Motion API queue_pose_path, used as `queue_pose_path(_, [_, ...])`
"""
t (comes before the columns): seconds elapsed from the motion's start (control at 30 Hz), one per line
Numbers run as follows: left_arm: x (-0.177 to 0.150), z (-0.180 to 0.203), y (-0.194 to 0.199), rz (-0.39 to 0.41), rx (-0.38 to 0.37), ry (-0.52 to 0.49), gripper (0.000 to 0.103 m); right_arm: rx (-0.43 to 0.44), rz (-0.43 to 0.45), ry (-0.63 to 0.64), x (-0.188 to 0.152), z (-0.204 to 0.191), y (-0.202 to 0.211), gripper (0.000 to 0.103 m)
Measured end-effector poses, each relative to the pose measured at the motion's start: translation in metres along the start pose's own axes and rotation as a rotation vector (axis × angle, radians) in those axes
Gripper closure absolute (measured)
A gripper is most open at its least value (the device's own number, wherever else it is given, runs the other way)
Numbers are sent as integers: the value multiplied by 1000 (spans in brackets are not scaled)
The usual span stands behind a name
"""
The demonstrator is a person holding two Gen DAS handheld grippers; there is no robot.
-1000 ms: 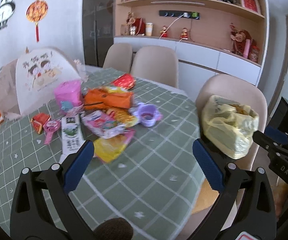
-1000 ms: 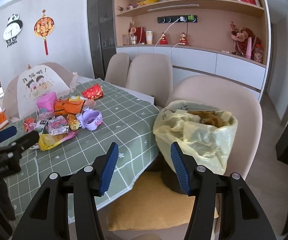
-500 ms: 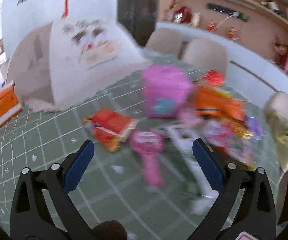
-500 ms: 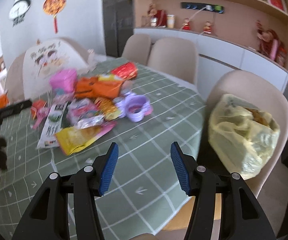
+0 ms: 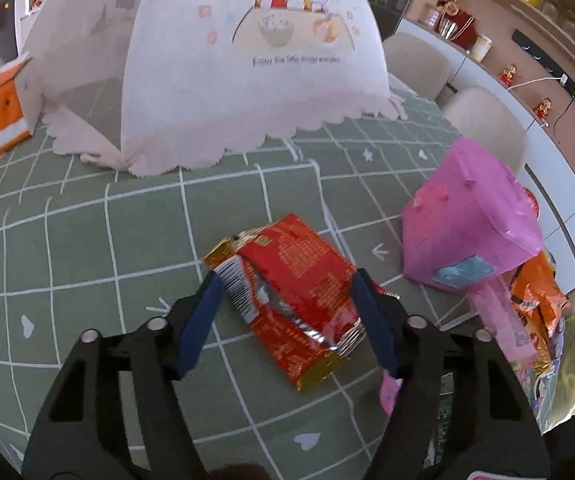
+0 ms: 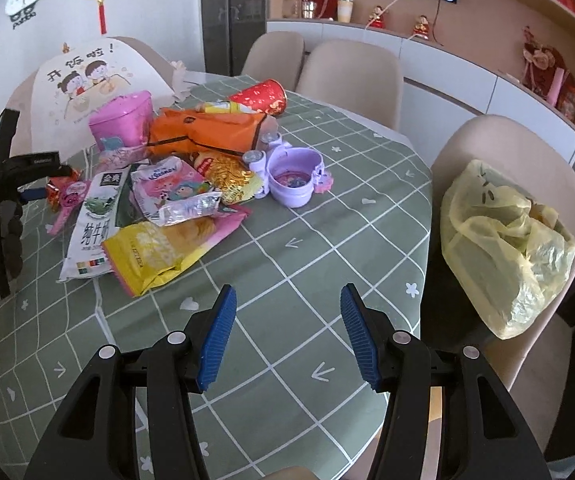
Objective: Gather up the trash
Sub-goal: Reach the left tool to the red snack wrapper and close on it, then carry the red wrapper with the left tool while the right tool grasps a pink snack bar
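**Left gripper closing in on the red wrapper**

The step in hand looks like the first pick: the left gripper (image 5: 285,300) sits low over the red wrapper (image 5: 295,292), which lies flat on the green cloth (image 5: 87,240) just in front of the food tent (image 5: 247,60). Its jaws have just been closing and now straddle the wrapper, one pad at each long edge. Whether the pads (image 5: 201,320) already press the foil I cannot tell; it looks like near contact, not a firm hold.

The next move probably calls for closing fully, lifting, then carrying to the yellow bag (image 6: 503,240) on the chair (image 6: 527,144), well away from the tent.

The right gripper (image 6: 287,332) hangs empty, jaws apart, over bare cloth.

The wrapper's print is unreadable. The pink box (image 5: 467,220), just right of it, hides the rest of the pile, and the bag's contents are not clear.
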State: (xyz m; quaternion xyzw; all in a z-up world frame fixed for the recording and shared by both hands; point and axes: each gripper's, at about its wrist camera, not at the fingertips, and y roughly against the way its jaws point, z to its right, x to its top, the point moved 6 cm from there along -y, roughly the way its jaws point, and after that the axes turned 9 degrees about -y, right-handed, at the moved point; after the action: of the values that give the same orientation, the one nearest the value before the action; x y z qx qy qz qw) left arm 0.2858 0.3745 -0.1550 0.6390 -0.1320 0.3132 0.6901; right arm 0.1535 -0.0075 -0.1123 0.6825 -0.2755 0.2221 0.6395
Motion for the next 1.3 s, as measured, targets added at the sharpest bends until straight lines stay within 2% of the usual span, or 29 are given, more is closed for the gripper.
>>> queue_pose_path(0.1, [-2, -1, 2, -10, -11, 0, 50, -6, -3, -17, 4, 2, -3, 51])
queue_pose_path(0.17, [-4, -5, 5, -20, -23, 25, 65, -7, -1, -24, 8, 2, -4, 51])
queue_pose_path(0.27, [-7, -3, 10, -38, -77, 37, 72, 5, 8, -30, 16, -1, -6, 51])
queue_pose_path(0.4, [-9, 10, 33, -9, -107, -45, 81, 48, 0, -27, 23, -12, -11, 51])
queue_pose_path(0.47, [-14, 20, 49, -7, -156, -82, 89, 78, -16, -15, 25, -19, -15, 51])
queue_pose_path(0.7, [-35, 40, 80, 17, -187, -203, 98, 157, -62, -30, 33, -42, -26, 51])
queue_pose_path(0.87, [-44, 41, 88, 16, -196, -206, 99, 147, -98, -75, 40, -45, -51, 52])
queue_pose_path(0.97, [-43, 41, 99, 34, -191, -208, 99, 160, -156, -97, 36, -46, -71, 61])
queue_pose_path(1.1, [-37, 41, 114, 66, -186, -219, 99, 238, -232, -83, 24, -57, -81, 87])
queue_pose_path(1.17, [-33, 43, 121, 78, -182, -225, 99, 272, -213, -66, 26, -60, -69, 93])
queue_pose_path(1.3, [-24, 54, 138, 107, -195, -240, 99, 297, -138, -23, 47, -58, -31, 95])
